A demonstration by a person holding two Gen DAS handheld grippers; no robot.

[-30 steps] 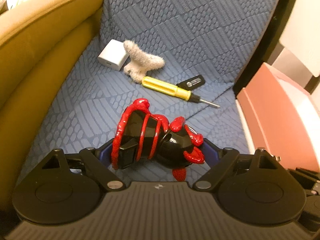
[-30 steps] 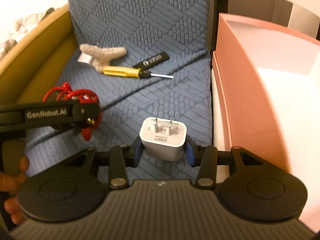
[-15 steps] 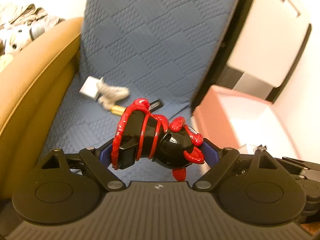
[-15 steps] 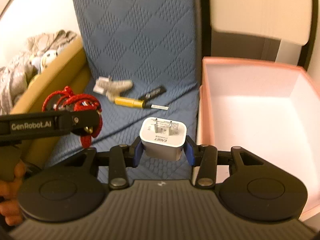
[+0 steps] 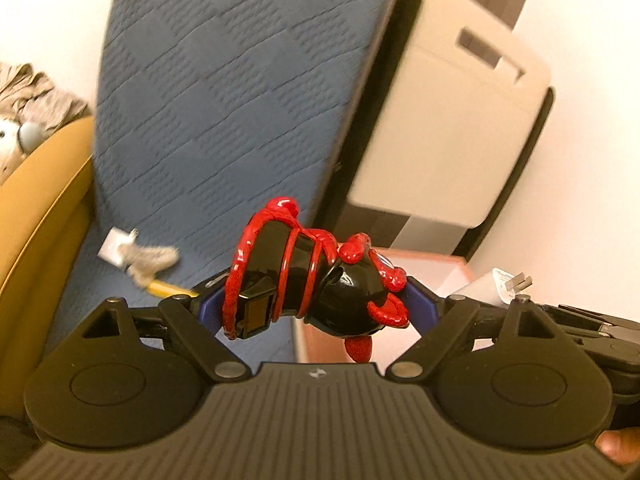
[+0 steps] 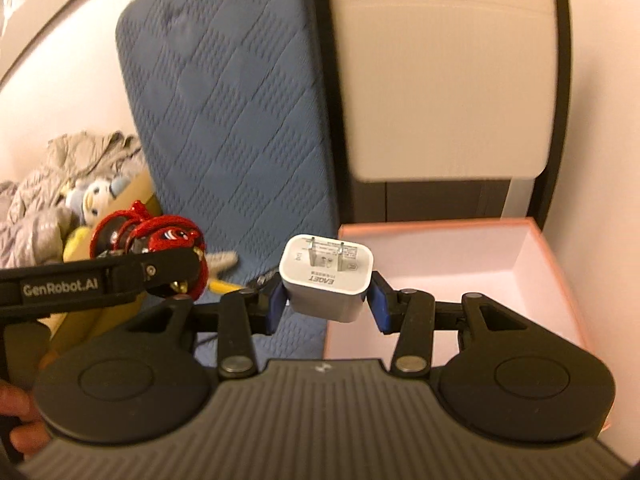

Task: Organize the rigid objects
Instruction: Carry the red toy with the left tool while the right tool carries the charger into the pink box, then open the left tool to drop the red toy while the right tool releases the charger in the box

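The black-and-red toy (image 5: 316,288) is a glossy, hard, rounded figure, black-bodied and wound with shiny red coils. It is clamped between the blue pads of the left gripper (image 5: 316,304) and held in the air, in front of the near corner of the pink box (image 5: 432,264). In the right wrist view the same toy (image 6: 148,240) shows at the tip of the left gripper's black arm.

The white charger (image 6: 326,276) is a smooth, rounded plastic block with 2 flat metal prongs pointing upward and printed grey text on its face. The right gripper (image 6: 326,300) grips it by both sides with its blue pads, holding it aloft over the box's near-left corner.

The pink box (image 6: 560,280) is rectangular, open-topped, with thin pink walls and a pale plain interior.

On the blue quilted seat cushion (image 5: 224,120), with its diamond-stitched texture, lie a small white cube (image 5: 114,246), a fuzzy beige piece (image 5: 150,260) touching it, and a yellow handle (image 5: 168,289) partly hidden by the left gripper. All 3 are blurred.

A tan armrest (image 5: 36,208) borders the seat on the left. A beige hard-shelled panel (image 6: 440,72) stands behind the box.
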